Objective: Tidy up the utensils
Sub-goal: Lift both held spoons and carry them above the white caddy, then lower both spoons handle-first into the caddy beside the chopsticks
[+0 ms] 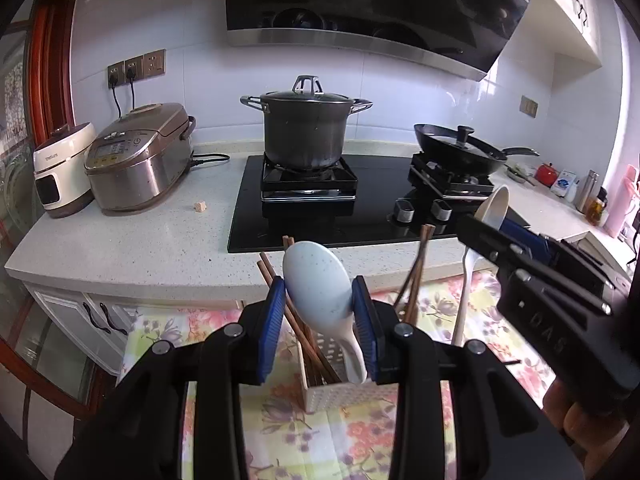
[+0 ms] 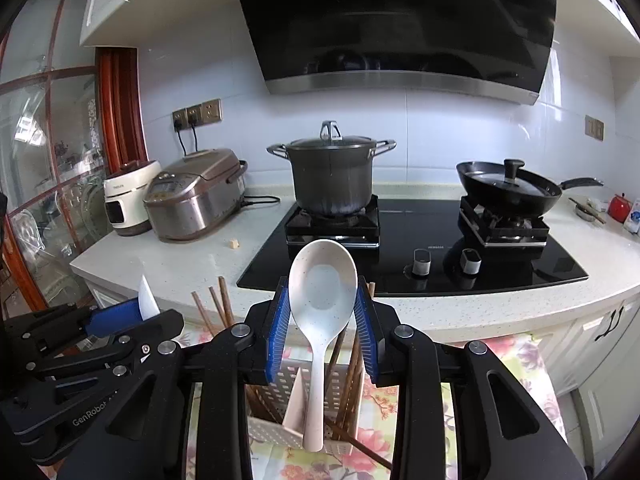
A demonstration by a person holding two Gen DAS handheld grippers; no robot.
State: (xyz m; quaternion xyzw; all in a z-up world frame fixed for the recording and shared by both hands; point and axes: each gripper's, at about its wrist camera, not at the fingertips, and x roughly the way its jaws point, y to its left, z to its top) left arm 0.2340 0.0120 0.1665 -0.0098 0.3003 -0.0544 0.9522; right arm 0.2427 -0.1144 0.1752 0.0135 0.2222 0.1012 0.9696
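Utensil holder (image 1: 344, 394) largely hidden behind fingers (image 1: 272, 332); chopstick (image 2: 348, 372) bases unseen.

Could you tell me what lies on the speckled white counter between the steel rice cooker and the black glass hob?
Only a small tan crumb-like cube, seen in both wrist views.

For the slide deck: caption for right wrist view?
Right tongs grip a white spoon above the utensil caddy.

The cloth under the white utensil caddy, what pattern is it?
Floral tablecloth, pink and purple on yellow-green; clearest in the left wrist view.
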